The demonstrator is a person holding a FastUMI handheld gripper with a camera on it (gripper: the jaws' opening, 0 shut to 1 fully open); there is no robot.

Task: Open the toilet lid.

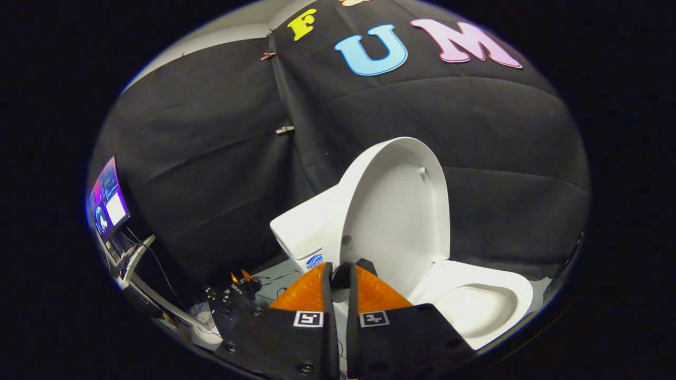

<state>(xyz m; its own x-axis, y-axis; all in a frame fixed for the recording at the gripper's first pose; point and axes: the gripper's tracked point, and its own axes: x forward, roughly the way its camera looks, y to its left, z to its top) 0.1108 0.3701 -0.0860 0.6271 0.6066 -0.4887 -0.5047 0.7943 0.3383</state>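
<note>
- Toilet lid (393, 211) stands raised, nearly upright, above the seat (478, 301) and in front of the tank (301, 229), just ahead of my fingers.
- My gripper (339, 274) has its fingers drawn close together, a narrow gap between them; whether they pinch the lid's lower edge I cannot tell.
- I judge the lid stiff, light, smooth plastic, likely slippery; its thin rim is the best hold.
</note>
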